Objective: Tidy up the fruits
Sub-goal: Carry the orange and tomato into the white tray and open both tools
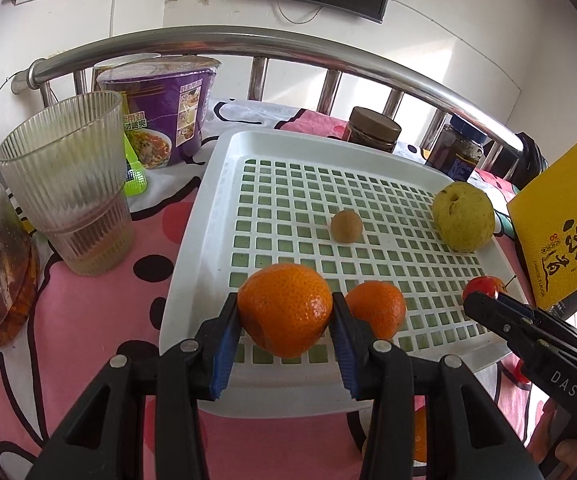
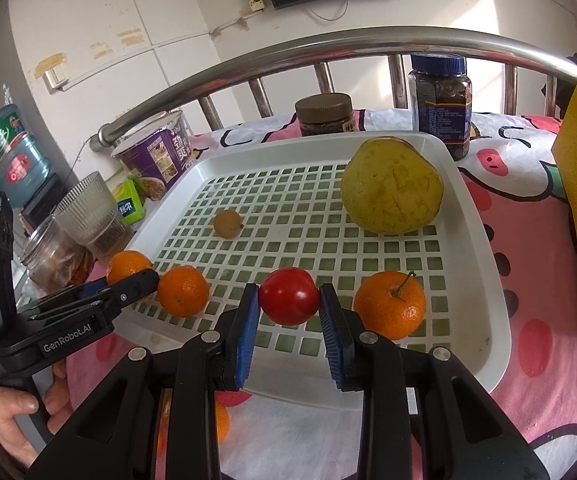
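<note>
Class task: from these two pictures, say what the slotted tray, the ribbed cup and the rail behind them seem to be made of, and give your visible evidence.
Tray: probably moulded plastic, white, smooth, slightly glossy, with a grid of square holes.
Ribbed cup: clear glass or hard plastic; see-through, so the look leaves it open.
Rail: polished metal, likely steel, mirror-bright with reflections.

The tray (image 2: 484,240) lies on the bed (image 2: 528,360), with the rail (image 2: 328,46) behind it. In the tray, the pear (image 2: 392,186) sits at the far right, the small round fruit (image 2: 227,223) near the middle, and two oranges (image 2: 389,305) (image 2: 182,290) along the near edge. Between those two, the right gripper (image 2: 288,312) holds the red fruit (image 2: 288,296) over the tray. Left of them, the left gripper (image 1: 286,330) holds another orange (image 1: 284,308) above the tray's near left corner. Two jars (image 2: 324,114) (image 2: 440,98) stand behind the tray; the noodle cup (image 1: 160,116) and glass (image 1: 72,184) stand to its left.
</note>
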Available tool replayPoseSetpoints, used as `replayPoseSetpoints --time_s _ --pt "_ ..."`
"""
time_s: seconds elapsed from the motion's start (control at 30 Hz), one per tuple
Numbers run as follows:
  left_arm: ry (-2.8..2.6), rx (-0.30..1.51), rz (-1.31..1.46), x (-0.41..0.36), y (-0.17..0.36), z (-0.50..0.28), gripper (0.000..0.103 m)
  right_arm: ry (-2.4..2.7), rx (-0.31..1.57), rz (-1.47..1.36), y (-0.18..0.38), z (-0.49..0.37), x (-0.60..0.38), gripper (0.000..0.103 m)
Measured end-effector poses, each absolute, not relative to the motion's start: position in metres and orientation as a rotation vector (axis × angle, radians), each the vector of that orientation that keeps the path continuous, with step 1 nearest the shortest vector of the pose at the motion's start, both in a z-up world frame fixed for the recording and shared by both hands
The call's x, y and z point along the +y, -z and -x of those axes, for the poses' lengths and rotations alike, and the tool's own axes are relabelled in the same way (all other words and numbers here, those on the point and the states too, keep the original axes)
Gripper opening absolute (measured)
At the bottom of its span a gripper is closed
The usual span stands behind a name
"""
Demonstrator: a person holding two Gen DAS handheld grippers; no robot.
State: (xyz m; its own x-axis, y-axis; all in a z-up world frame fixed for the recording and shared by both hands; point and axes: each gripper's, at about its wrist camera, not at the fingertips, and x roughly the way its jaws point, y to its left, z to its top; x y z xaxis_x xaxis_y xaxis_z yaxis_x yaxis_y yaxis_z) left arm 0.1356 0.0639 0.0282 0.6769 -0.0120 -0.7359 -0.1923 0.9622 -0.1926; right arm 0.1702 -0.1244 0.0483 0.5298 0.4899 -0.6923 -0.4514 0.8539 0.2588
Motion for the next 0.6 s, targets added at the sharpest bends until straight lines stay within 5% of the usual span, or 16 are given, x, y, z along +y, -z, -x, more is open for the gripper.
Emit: replayPoseSetpoints --time_s 0.33,0.53,0.6 --pt "-0.104 0.826 0.231 0.058 -0.025 -0.135 0.047 -0.522 0.868 0.041 -0.033 -0.172 -0.115 0.031" --pt "-0.064 0.775 0.257 0.061 -0.036 -0.124 0.077 -0.551 0.821 0.003 -0.041 -0.161 -0.121 0.076" --pt "-0.058 0.742 0.259 0.061 -0.042 -0.117 0.085 -0.559 0.781 0.002 -0.046 -0.151 -0.123 0.082"
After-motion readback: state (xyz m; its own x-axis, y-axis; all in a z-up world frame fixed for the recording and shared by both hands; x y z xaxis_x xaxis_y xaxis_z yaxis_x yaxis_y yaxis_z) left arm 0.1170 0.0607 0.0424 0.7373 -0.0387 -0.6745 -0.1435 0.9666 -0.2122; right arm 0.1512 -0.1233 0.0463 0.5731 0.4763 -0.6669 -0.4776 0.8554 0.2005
